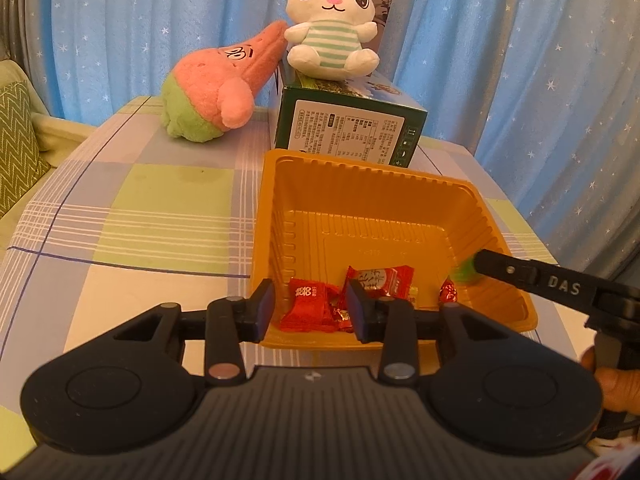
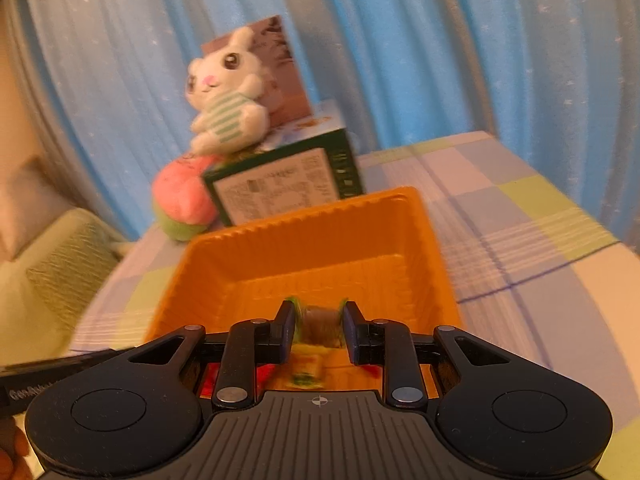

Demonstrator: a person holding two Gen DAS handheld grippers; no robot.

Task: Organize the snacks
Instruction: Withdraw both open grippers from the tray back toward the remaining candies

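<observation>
**A:** Where are the snacks?

**B:** In the orange tray (image 1: pixel 276 184). It sits on the checked cloth (image 1: pixel 140 216), right in front of a green box (image 1: pixel 348 124). A few red candies (image 1: pixel 306 308) lie in the near end of the tray, and one more red one (image 1: pixel 448 292) lies off to the right.

**A:** What is the left gripper (image 1: pixel 311 308) doing?

**B:** It hangs over the near edge of the tray. Its jaws are a little way apart. The red candies lie under the gap, down on the tray floor. The pads do not press on any of them, so it holds nothing.

**A:** And the right gripper (image 2: pixel 318 326)?

**B:** It is over the tray too. Its jaws are only a little apart. A small snack (image 2: pixel 322 322) with green ends sits right between them. The picture is blurry there, so I cannot tell if the pads pinch it or if it is loose. From the left camera you can see a bit of green at the tip of that gripper, by the right wall of the tray.

**A:** What else is there?

**B:** A white bunny (image 1: pixel 332 24) sits on top of the box. A pink toy (image 1: pixel 216 92) leans beside it. A blue curtain (image 1: pixel 500 40) hangs behind.
</observation>
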